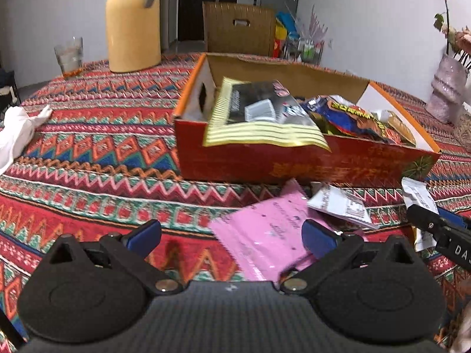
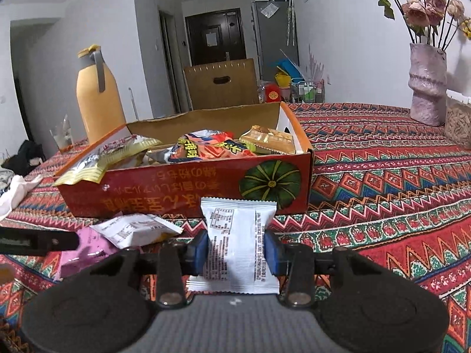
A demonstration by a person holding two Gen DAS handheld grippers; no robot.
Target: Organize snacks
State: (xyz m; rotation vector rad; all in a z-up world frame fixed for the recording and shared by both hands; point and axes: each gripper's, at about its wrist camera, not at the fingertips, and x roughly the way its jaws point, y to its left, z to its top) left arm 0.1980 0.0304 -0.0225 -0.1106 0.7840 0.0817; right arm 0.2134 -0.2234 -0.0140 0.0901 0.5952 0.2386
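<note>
White snack packet (image 2: 239, 241) sat clamped in the right hand-held gripper (image 2: 238, 253) before a red box (image 2: 188, 189), while the left hand-held gripper (image 1: 232, 234) hung open over a pink packet (image 1: 265, 235).

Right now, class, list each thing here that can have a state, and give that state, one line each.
Right tool: shut on the white packet.
Left tool: open, empty.
Snack box: lidless, partly filled.
Pink packet: flat on the tablecloth, sealed.
Drinking glass: upright.
Yellow flask: upright, capped.

A woven cloth (image 2: 382, 176) with a matt finish covers the counter. The cardboard box (image 2: 182, 194) looks printed and dull, its snack packets (image 2: 212, 147) glossy foil. The far-left glass (image 1: 69, 56) is clear.
</note>
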